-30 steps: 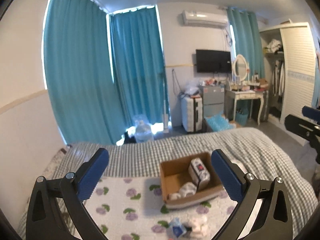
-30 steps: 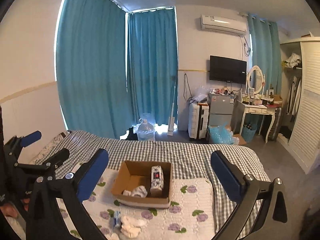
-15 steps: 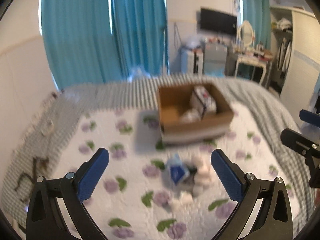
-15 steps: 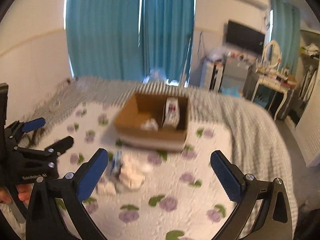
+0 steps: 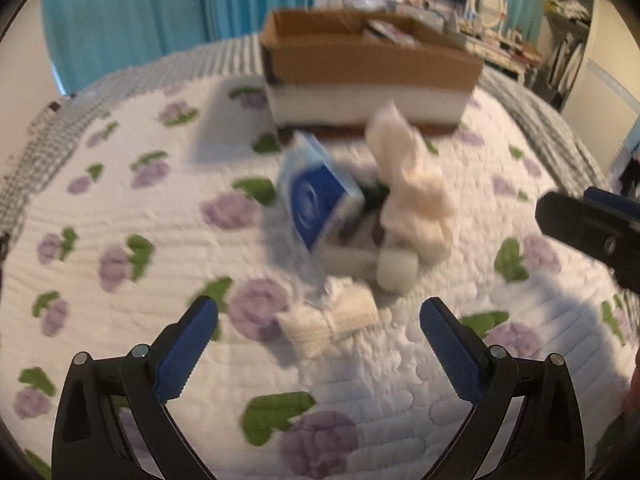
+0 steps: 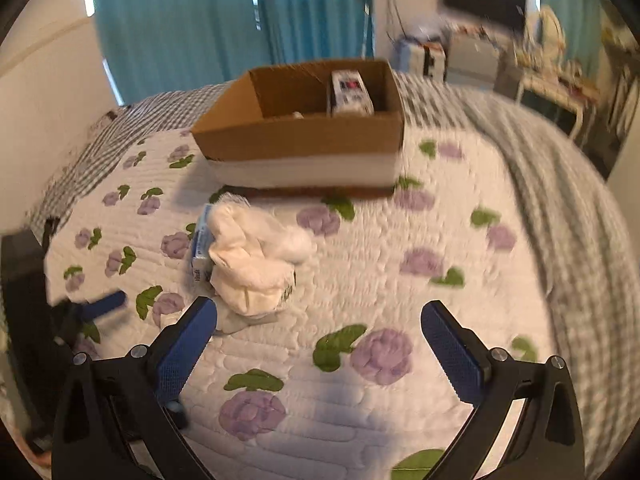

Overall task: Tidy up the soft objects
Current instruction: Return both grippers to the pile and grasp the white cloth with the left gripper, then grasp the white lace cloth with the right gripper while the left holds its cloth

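Observation:
A heap of soft items lies on the flowered quilt (image 5: 120, 208): a blue tissue pack (image 5: 320, 196), cream cloth bundles (image 5: 416, 196) and a rolled white sock (image 5: 332, 322). My left gripper (image 5: 318, 340) is open, low over the quilt, with the white sock just ahead between its fingers. In the right wrist view the cream cloth heap (image 6: 252, 264) and the blue tissue pack (image 6: 200, 248) lie ahead to the left. My right gripper (image 6: 318, 344) is open with nothing in it. The cardboard box (image 6: 304, 136) behind the heap holds a patterned pack (image 6: 350, 92).
The cardboard box (image 5: 372, 60) stands just beyond the heap. A checked grey blanket (image 6: 560, 208) covers the bed's far and right side. Teal curtains (image 6: 180, 20), a dressing table and a wardrobe stand beyond the bed. The right gripper's body (image 5: 592, 232) shows at the left view's right edge.
Both grippers have come down and forward toward the bed. The heap and the box now fill the views; the room beyond has slid up out of frame. Both stay open.

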Tool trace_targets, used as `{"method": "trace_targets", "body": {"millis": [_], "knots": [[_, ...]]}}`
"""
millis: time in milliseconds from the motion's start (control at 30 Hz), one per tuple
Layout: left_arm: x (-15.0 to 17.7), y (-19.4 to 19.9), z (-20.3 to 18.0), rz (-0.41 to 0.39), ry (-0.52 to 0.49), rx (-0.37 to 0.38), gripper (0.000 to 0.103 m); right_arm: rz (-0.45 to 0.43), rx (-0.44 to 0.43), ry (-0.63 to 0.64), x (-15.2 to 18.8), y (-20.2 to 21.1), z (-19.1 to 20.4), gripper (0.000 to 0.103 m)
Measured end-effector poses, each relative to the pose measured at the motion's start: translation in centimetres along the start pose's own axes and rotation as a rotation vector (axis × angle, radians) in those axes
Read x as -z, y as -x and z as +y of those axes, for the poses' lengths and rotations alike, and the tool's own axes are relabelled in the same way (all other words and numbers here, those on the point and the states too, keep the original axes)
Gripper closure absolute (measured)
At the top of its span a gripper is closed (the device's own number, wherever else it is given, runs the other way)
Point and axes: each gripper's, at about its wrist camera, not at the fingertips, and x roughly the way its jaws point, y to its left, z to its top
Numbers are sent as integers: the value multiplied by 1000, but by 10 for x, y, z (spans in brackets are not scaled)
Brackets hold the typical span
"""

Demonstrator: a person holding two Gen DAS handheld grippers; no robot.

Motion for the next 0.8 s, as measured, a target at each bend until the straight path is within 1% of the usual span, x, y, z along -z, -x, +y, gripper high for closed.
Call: {"method": "trace_targets", "body": {"millis": [33, 67, 133, 167, 233, 267, 300, 333, 467, 533, 633, 800], "knots": [[2, -5, -1, 8, -5, -1, 7, 13, 7, -8, 1, -5, -1, 0], [3, -11, -2, 21, -8, 3, 9, 21, 10, -12, 2, -8, -1, 0], [3, -20, -1, 33, -3, 7, 20, 39, 1, -22, 2, -13, -3, 0], [3, -24, 1, 47, 3, 22, 23, 44, 0, -23, 2, -15, -3, 0], [3, -29, 2, 68, 11, 69, 35, 60, 4, -22, 2, -20, -2, 0], [4, -28, 2, 68, 6, 77, 36, 68, 10, -18, 2, -22, -1, 0], [3, -27, 3, 64, 4, 82, 40, 72, 15, -14, 2, -24, 0, 0], [3, -26, 4, 62, 4, 91, 47, 76, 20, -9, 3, -25, 1, 0], [3, -20, 19, 71, 49, 150, 48, 71, 46, 8, 1, -22, 6, 0], [3, -14, 27, 64, 66, 163, 48, 52, 42, -7, -1, -15, 7, 0], [1, 0, 35, 36, 61, 165, 48, 40, 9, -32, -4, -9, 12, 0], [-9, 17, 48, -6, 57, 147, 48, 56, -2, 8, -7, -17, 31, 0]]}}
